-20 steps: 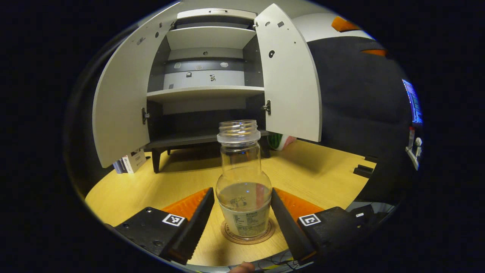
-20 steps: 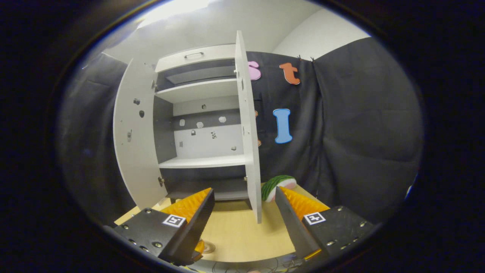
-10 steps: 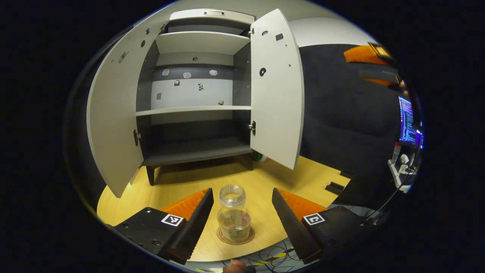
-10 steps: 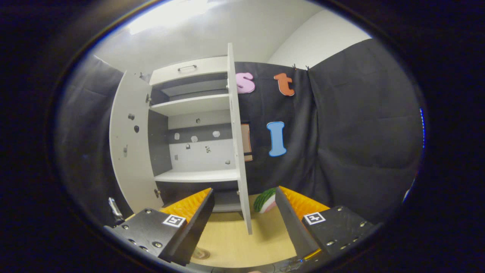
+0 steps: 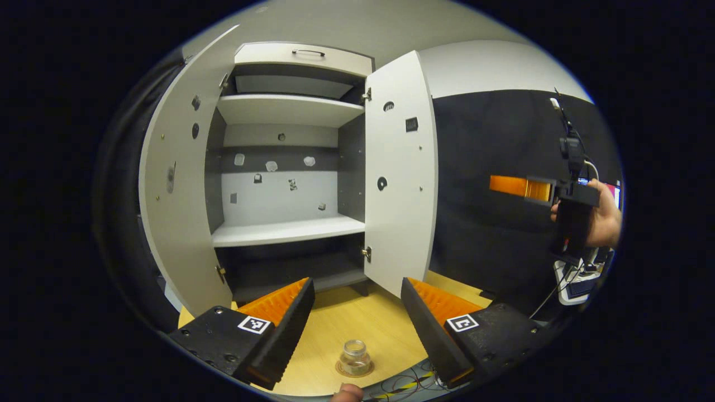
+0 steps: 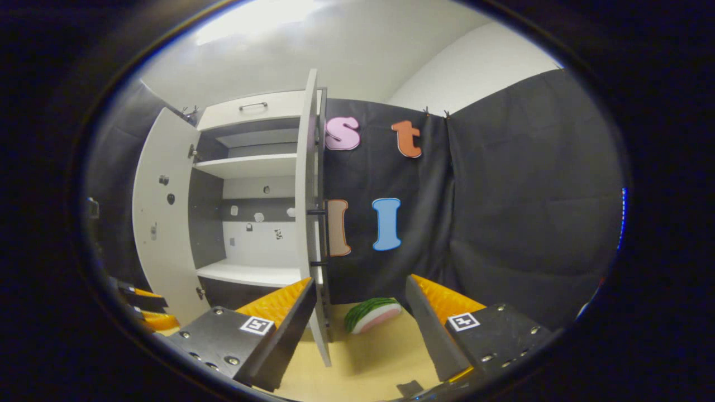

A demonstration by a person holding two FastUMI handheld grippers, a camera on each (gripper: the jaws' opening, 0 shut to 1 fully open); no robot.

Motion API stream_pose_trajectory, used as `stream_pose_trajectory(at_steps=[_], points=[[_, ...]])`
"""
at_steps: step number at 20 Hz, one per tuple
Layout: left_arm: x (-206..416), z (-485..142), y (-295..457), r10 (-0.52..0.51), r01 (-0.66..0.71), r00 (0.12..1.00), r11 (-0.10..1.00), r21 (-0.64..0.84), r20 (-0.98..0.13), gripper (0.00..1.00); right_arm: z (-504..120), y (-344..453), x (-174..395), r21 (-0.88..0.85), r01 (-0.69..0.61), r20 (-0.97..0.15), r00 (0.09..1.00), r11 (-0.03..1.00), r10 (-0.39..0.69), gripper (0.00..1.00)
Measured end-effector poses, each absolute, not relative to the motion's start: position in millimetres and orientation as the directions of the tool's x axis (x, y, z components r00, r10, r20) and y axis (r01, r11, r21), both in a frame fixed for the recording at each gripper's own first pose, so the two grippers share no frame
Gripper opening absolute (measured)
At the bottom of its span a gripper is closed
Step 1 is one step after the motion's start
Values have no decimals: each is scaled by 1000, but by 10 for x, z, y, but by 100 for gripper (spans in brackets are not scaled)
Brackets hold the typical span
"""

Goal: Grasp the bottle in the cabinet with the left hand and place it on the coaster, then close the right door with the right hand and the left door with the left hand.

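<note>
Bottle (image 5: 355, 356) on coaster (image 5: 354, 369), watermelon slice (image 6: 372, 314)

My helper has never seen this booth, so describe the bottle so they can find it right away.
Start at the open white cabinet on the wooden table. On the table's near edge lies a round coaster, and the bottle stands on it: small, clear glass, capless, with nothing else close beside it.

Right door (image 6: 308, 223), edge-on at 12 o'clock, stands just ahead of the right claw (image 6: 357, 329). Watermelon slice (image 6: 373, 314) lies on the desk (image 6: 363, 368) at 1 o'clock. Open jaws frame free space.
</note>
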State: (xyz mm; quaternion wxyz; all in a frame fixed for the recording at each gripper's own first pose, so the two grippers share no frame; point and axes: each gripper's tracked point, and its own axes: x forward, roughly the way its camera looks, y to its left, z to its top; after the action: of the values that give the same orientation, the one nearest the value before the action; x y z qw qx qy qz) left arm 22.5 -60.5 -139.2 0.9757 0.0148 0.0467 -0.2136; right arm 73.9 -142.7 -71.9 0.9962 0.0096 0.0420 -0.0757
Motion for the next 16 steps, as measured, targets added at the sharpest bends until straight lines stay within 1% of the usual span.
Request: stream_pose_trajectory(at_steps=[3,4,6,7,9,11,13,15,16], points=[[345,-950,-511,-424,425,904,905,8,-53,98,-767,-1906,978,0,259,-117,959,966,-257,98],[396,-812,-467,-422,423,906,906,9,-33,99,-760,-1980,1060,-2,280,-123,953,960,-278,98],[501,-565,-380,-414,414,910,910,18,25,98,-742,-2065,1252,2,275,-126,954,961,-273,98],[546,-543,-309,-405,404,914,914,32,36,98,-707,-2104,1362,10,271,-115,957,963,-268,98],[615,-576,-195,-387,385,922,922,44,31,98,-656,-2190,1615,50,271,-105,959,961,-264,98],[649,-702,-112,-375,375,927,926,42,-6,99,-670,-2276,1884,72,290,-120,952,954,-281,98],[668,-787,-78,-376,377,926,926,35,-27,98,-656,-2319,2068,79,285,-121,954,955,-275,98],[708,-891,-122,-401,402,915,915,26,-52,98,-657,-2270,2284,98,277,-119,957,956,-265,98],[749,-929,-138,-408,411,910,911,28,-66,98,-691,-2242,2422,87,283,-135,953,955,-270,97]])
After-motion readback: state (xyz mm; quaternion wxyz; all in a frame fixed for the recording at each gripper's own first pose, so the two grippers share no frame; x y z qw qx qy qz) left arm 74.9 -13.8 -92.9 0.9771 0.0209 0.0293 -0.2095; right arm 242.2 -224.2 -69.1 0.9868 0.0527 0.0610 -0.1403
